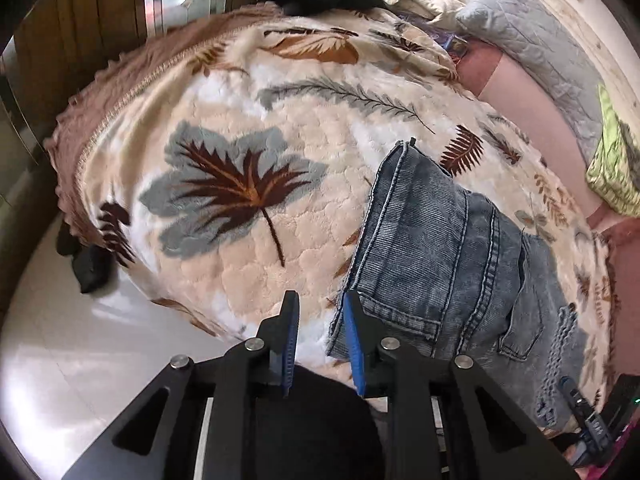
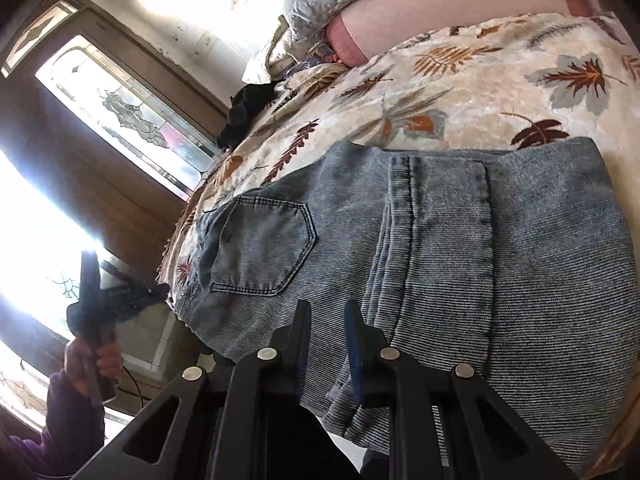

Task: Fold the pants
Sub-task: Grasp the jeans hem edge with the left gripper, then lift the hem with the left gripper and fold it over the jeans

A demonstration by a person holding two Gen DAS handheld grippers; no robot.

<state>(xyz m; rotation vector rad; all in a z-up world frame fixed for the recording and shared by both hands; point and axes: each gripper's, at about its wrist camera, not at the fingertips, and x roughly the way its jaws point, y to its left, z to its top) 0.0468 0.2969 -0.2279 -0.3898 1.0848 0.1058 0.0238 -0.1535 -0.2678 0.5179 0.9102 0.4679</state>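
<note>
Your right fingers (image 2: 326,354) stand slightly parted, empty, over the near edge of the folded, faded blue denim pants (image 2: 420,248) on the leaf-patterned fleece bed blanket (image 2: 460,80); your left fingers (image 1: 320,344), also parted and empty, sit just left of them.

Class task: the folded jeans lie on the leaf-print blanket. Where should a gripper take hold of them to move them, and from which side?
Probably the jeans at the thick stacked edge nearest the right gripper, approached from the bed's near edge with the jaws open. There the layers overhang the blanket, so one finger can slip underneath.
</note>
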